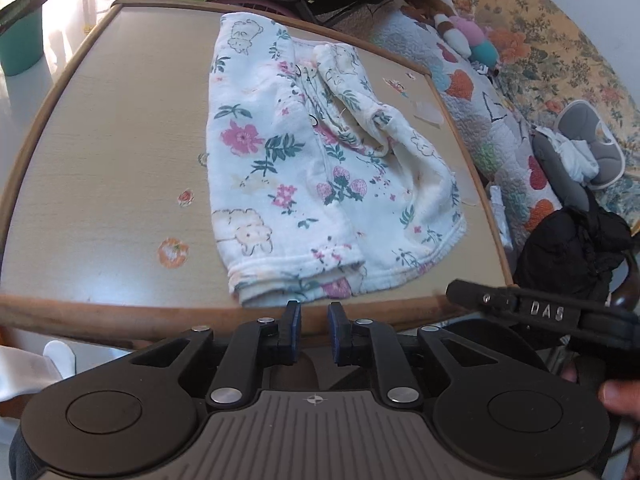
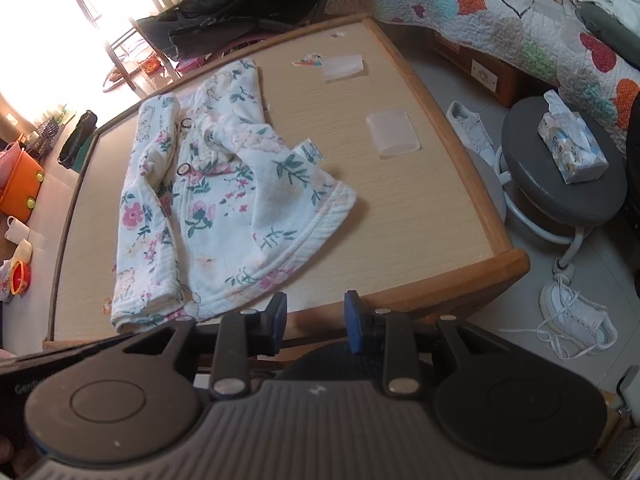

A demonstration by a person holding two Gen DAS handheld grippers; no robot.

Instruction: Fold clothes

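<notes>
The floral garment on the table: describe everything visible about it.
The white, thick, soft-looking baby jacket with pink flowers, green leaves and bear outlines lies flat on the beige wood-rimmed table, partly folded. One side lies folded over the front; a sleeve lies across the middle. Round buttons run down the front; a small label sticks up at the fold. Its stitched hem faces the near table edge. Neither tool touches it.

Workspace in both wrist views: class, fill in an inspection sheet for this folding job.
Surface: wood-rimmed table, stickers on top.
Job's things: floral baby jacket lying partly folded, sleeve across front.
Clutter: two clear plastic pieces on the table.
Grippers: left tongs and right tongs both open, empty, at the near edge.
Cables: nothing seen.
Surroundings: quilt, stool holding tissue pack, white sneakers on floor.
</notes>
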